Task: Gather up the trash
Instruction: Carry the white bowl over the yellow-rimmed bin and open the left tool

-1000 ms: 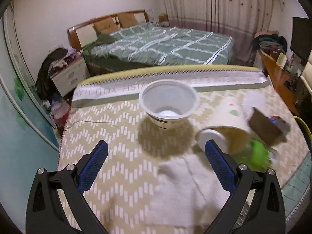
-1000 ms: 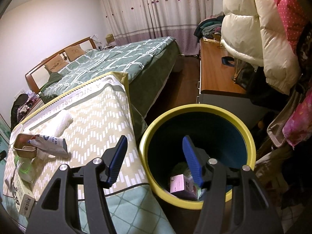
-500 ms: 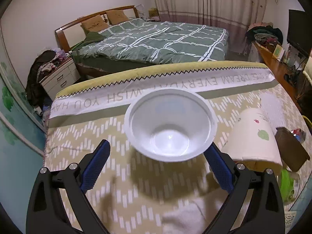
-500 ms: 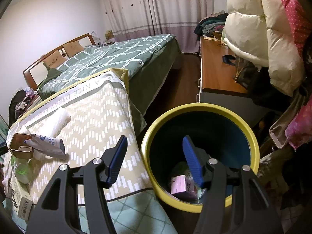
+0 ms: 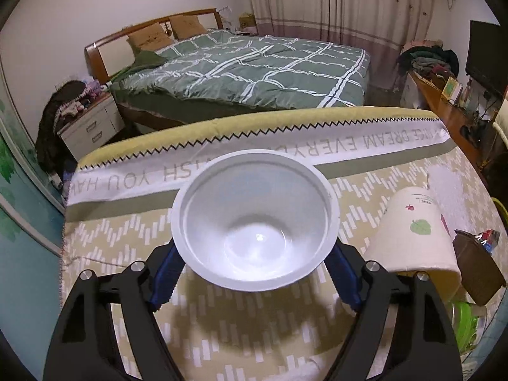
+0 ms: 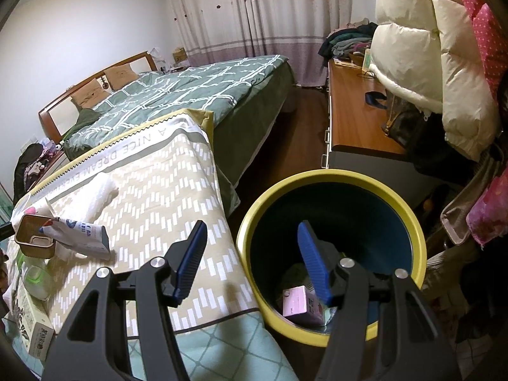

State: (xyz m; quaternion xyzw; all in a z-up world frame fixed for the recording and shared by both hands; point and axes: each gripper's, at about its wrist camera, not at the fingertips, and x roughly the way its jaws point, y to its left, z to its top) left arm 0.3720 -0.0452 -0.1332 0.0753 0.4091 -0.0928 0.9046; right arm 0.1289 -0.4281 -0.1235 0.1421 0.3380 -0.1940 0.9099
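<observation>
Left gripper [image 5: 254, 273]: its jaws are closing around the white bowl [image 5: 254, 219]. The bowl sits between the two blue pads. The bowl's wide rim hides where the pads meet its sides, so a firm hold cannot be seen yet.
White bowl: it is empty and stands right way up in the middle of the left view, on the tabletop [image 5: 127, 241] with the zigzag cloth. It looks like a throwaway bowl, so it is likely the trash to pick up now.
Why the left gripper comes from 6 o'clock: this way one pad goes on each side of the bowl, under the rim, so the bowl should not slip down.
Paper roll [image 5: 412, 231]: it lies at 3 o'clock from the bowl, near it but not touching.
Brown box [image 5: 476, 266]: it sits past the roll, further toward 3 o'clock.
Right gripper [image 6: 250, 260]: its jaws stand apart and hold nothing.
Trash bin [image 6: 409, 219]: it is a yellow-rimmed bin on the floor, beside the tabletop edge. The right gripper's right pad hangs over its mouth. A pink box [image 6: 295, 300] lies inside already.
Why the bin is there: it is close to the tabletop, so trash has a short way to go.
Next step, as a guess: squeeze the bowl, lift it, and carry it to the bin.
</observation>
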